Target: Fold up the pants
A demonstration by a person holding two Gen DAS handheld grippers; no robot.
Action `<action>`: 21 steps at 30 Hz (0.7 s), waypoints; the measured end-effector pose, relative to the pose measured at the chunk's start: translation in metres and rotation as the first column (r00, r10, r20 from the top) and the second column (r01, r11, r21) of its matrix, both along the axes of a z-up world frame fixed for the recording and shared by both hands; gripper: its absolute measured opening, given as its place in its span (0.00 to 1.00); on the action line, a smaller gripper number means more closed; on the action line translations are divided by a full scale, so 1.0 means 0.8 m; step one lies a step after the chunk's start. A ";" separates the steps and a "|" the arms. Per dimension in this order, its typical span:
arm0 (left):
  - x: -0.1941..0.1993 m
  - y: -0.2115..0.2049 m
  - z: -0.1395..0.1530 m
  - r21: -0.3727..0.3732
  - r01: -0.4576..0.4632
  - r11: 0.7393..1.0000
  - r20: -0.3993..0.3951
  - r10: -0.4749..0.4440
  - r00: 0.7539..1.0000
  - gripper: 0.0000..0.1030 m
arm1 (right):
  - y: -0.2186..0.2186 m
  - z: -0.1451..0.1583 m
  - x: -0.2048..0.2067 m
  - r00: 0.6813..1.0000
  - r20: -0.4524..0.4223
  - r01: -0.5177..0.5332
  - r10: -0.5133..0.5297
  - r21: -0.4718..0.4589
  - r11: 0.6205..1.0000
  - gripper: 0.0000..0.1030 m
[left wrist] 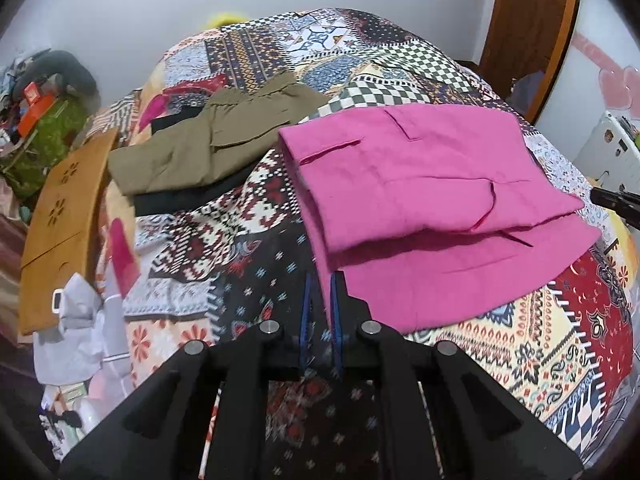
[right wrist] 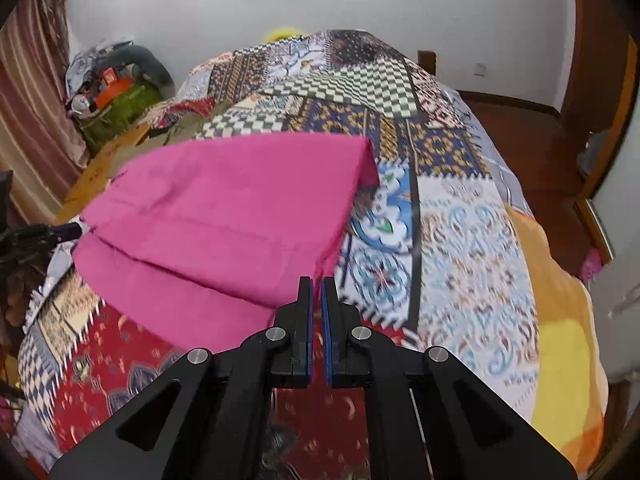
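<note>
The pink pants (left wrist: 432, 200) lie folded on the patchwork bedspread (left wrist: 248, 232) with the long axis crosswise – left gripper (left wrist: 320, 280) and right gripper (right wrist: 317, 282) each pinch a near corner, jaws nearly closed.

Bed cover: a patchwork bedspread (left wrist: 248, 216) of checked, floral and geometric panels in many colours is spread across the whole bed.
Folded clothes: an olive-green folded garment (left wrist: 208, 148) is laid on a black folded garment (left wrist: 188, 200), on the bedspread's left part in the left wrist view.
Board: a light-brown wooden board with flower-shaped cut-outs (left wrist: 60, 220) is seen at the bed's left edge.
Clutter: a heap of mixed items with an orange box (left wrist: 34, 110) is piled by the white wall (left wrist: 140, 12).
Door: a brown wooden door (left wrist: 532, 28) is seen at the upper right.
Curtain: a pinkish-brown striped curtain (right wrist: 28, 92) is hung at the left.
Blanket: an orange and yellow blanket (right wrist: 560, 320) is draped at the bed's right side.
</note>
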State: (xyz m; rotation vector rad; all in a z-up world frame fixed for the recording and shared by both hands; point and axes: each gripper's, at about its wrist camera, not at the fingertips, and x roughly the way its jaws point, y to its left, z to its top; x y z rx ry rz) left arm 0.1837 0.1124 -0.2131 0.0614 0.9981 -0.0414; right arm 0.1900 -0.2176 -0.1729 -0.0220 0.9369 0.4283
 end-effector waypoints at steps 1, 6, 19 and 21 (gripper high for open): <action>-0.002 0.001 0.003 0.001 -0.006 1.000 0.003 0.006 1.000 0.16 | -0.002 0.002 -0.003 1.000 0.004 0.003 -0.003 -0.007 1.000 0.03; -0.002 -0.006 0.033 0.043 -0.012 0.999 0.068 0.009 0.998 0.64 | 0.001 0.022 -0.020 0.998 0.054 -0.024 0.025 -0.018 1.000 0.04; 0.032 -0.090 0.015 0.186 0.215 0.959 0.014 -0.222 0.975 0.90 | 0.081 0.039 -0.015 0.979 0.078 -0.188 0.187 0.008 0.982 0.63; 0.037 -0.098 0.002 0.218 0.238 0.947 -0.009 -0.241 0.970 0.90 | 0.092 0.029 -0.012 0.976 0.055 -0.210 0.210 0.005 0.978 0.63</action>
